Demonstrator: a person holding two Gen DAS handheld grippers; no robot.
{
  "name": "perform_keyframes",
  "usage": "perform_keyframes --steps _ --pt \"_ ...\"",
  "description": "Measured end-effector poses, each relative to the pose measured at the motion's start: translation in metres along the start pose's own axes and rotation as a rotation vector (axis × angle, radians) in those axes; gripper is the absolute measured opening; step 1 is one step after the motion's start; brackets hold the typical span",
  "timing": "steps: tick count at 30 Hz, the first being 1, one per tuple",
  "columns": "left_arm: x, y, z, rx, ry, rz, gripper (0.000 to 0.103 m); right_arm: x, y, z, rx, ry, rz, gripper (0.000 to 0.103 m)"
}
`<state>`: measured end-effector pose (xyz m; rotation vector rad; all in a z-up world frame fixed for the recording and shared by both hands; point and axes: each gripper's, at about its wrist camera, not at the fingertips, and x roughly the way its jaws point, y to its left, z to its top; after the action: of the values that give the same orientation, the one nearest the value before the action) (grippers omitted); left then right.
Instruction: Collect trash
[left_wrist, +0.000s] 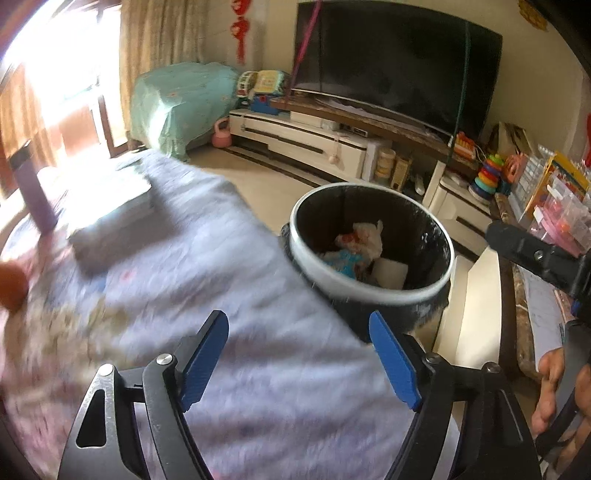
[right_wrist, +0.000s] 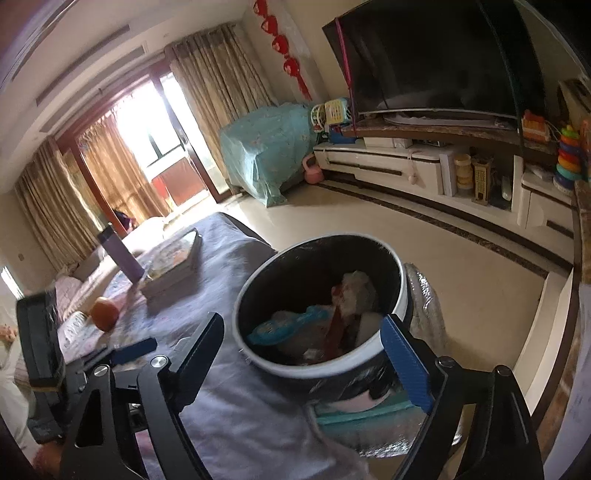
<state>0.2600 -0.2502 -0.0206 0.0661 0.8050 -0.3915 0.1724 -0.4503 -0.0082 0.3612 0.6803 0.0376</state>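
We see the trash bin (left_wrist: 371, 243), round, black inside with a white rim, standing just beside the edge of the cloth-covered surface (left_wrist: 258, 350). It holds crumpled white, blue and red trash (right_wrist: 317, 325). The left gripper (left_wrist: 299, 354) and right gripper (right_wrist: 306, 354) both tilt downward, fingers (left_wrist: 395, 362) apart and empty.

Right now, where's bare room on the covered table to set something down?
Free: the cloth between the bin and the book stack, under the open, empty right gripper. Left gripper, also open and empty, hangs over bare cloth. Crowded: far end, with the purple bottle, books and orange.
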Motion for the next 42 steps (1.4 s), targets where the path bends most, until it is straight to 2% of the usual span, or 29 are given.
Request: perform_keyframes --steps 8,13,17,20,22,24,28,33,42 --pt "-0.044 0.024 -0.056 -0.095 -0.045 -0.017 0.079 -0.034 0.017 -0.040 0.020 -0.059 0.011 0.095" --pt "-0.078 0.032 -0.085 -0.112 -0.123 0.005 0.082 -0.047 0.028 -0.065 0.025 -0.096 -0.006 0.097" --pt "-0.106 0.032 -0.106 -0.110 -0.187 0.046 0.083 -0.056 0.043 -0.080 -0.026 -0.115 -0.040 0.098" --pt "-0.127 0.029 -0.117 -0.108 -0.241 0.080 0.087 -0.072 0.056 -0.080 -0.072 -0.155 -0.067 0.100" --pt "-0.142 0.025 -0.124 -0.108 -0.293 0.109 0.101 -0.086 0.063 -0.079 -0.100 -0.211 -0.086 0.103" --pt "-0.154 0.022 -0.130 -0.103 -0.348 0.148 0.102 -0.099 0.070 -0.078 -0.126 -0.273 -0.105 0.103" --pt "-0.161 0.016 -0.139 -0.095 -0.375 0.183 0.102 -0.108 0.076 -0.081 -0.168 -0.341 -0.157 0.103" --pt "-0.161 0.009 -0.152 -0.090 -0.384 0.212 0.102 -0.098 0.075 -0.093 -0.185 -0.343 -0.194 0.103" --pt "-0.157 0.003 -0.154 -0.071 -0.419 0.294 0.102 -0.091 0.071 -0.105 -0.180 -0.349 -0.213 0.103"
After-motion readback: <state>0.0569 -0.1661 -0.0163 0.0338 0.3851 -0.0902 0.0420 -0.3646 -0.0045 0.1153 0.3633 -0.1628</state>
